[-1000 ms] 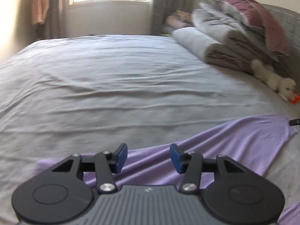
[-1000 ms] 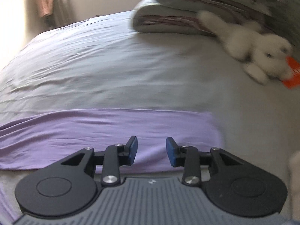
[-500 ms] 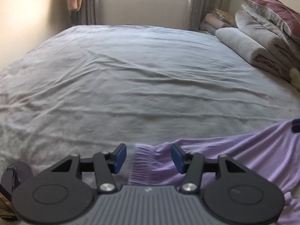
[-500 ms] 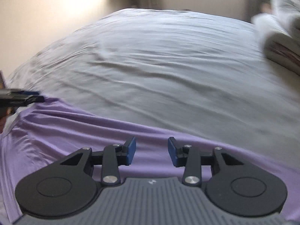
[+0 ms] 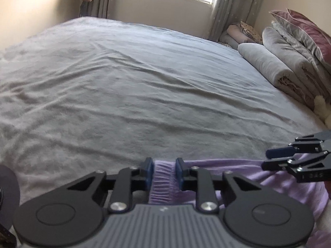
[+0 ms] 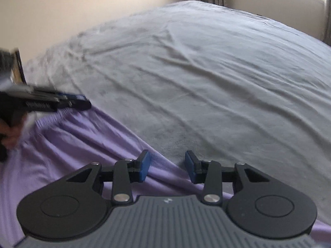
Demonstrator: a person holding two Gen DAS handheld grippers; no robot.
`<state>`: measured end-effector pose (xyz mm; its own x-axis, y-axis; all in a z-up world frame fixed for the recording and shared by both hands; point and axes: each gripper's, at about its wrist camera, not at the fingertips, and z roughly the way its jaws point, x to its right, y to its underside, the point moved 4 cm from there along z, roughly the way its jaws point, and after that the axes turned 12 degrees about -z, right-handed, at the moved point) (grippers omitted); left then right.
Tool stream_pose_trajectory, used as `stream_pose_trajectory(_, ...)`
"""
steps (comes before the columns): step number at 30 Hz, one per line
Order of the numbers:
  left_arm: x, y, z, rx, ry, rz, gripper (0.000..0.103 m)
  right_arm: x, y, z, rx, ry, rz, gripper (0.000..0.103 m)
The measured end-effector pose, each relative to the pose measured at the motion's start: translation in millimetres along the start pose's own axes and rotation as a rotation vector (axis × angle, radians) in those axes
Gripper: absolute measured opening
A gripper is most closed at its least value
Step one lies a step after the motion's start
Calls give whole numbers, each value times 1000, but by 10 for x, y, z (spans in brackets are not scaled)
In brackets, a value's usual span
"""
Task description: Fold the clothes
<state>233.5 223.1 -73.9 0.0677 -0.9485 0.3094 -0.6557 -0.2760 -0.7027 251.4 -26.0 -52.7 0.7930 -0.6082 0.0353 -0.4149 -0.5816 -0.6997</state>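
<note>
Lilac garment (image 5: pixel 258 177), thin and softly creased, lies along the near edge of the wrinkled grey bedsheet (image 5: pixel 144 95). Left gripper (image 5: pixel 164 172): jaws closing, blue pads pressed on the gathered, ribbed waistband (image 5: pixel 163 183). Right gripper (image 6: pixel 167 168): jaws closing but still apart, the garment's edge between them, not pinched. Folded bedding (image 5: pixel 275 68) is stacked at far right.

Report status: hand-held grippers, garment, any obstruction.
Left hand-held gripper closing on purple garment's gathered waistband. Right hand-held gripper closing over garment edge, unpinched. Grey bedsheet ahead unobstructed.
</note>
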Motion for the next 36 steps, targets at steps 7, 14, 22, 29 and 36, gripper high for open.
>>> stream_pose_trajectory(7, 74, -140, -158, 166, -63, 54, 22, -63, -209, 11, 45, 117, -71, 1)
stream_pose_trajectory(14, -16, -109, 224, 84, -158, 82, 23, -2, -283, 343, 9, 189, -76, 1)
stream_pose_trajectory(22, -46, -137, 13, 58, -160, 15, 43, -1, -278, 197, 3, 204, -7, 20)
stream_pose_trajectory(29, -15, 71, -550, 25, -168, -87, 56, -184, -92, -500, 10, 228, 43, 40)
stream_pose_trajectory(36, -34, 497, -1027, -41, -208, -197, 56, -579, 331, -1071, -4, 268, 50, 42)
